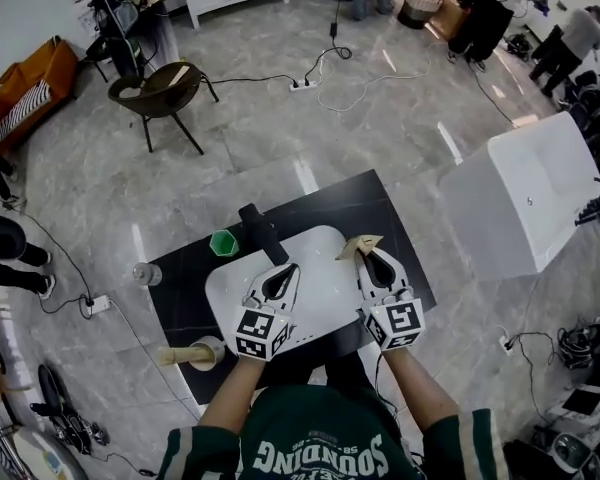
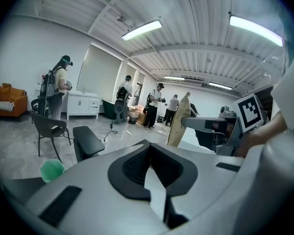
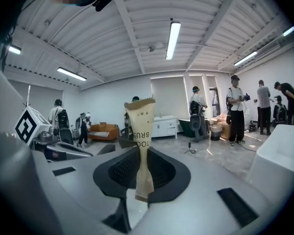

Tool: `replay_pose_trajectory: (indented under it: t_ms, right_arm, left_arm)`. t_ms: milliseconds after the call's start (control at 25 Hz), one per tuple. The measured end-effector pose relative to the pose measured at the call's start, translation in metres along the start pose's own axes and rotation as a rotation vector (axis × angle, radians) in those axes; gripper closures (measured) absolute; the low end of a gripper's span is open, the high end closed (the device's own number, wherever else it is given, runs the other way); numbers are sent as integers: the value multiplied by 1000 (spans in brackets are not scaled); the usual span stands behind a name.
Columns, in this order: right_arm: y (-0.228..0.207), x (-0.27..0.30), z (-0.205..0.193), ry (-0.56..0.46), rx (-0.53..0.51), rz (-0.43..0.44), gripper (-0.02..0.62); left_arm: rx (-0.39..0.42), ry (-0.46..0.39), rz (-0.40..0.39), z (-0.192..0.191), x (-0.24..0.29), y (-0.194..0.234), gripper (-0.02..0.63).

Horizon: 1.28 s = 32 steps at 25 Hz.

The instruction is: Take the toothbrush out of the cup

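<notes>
My right tongs are clamped on the paper-wrapped toothbrush, whose printed end sticks out beyond the tips. It is out over the right edge of the white tray, well apart from the green cup. My left tongs are together with nothing in them, above the tray. The tray lies on a black table, and the cup stands on the table by the tray's far left corner. Around it is grey marble floor with cables, a dark chair, an orange sofa, a white box and several people.
</notes>
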State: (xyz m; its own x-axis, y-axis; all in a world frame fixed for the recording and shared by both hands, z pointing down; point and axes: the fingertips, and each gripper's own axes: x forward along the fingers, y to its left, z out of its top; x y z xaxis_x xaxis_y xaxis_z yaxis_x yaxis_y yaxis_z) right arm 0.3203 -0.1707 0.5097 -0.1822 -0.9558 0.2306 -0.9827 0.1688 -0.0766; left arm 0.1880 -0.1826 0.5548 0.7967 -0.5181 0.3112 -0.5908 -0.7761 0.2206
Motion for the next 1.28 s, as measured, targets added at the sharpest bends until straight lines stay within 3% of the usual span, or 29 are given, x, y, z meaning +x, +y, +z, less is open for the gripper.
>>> replay_pose_trajectory:
  t_ms: [320, 440, 640, 880, 1080, 1280]
  right_arm:
    - [-85, -43, -18, 63, -6, -106, 523]
    - [-116, -57, -27, 100, -54, -146, 523]
    - [-155, -75, -39, 162, -59, -164, 523]
    - [-176, -90, -70, 320, -93, -110, 525]
    - [-186, -94, -109, 469, 25, -42, 526]
    - [-189, -79, -137, 571, 71, 15, 526]
  left_arm:
    - [56, 19, -52, 6, 36, -32, 595]
    - [59, 27, -73, 5, 49, -40, 595]
    - [54, 43, -91, 4, 72, -51, 595]
    - [44, 50, -99, 3, 91, -63, 595]
    - [38, 64, -98, -1, 101, -72, 595]
    - [35, 73, -77, -1, 108, -71, 595]
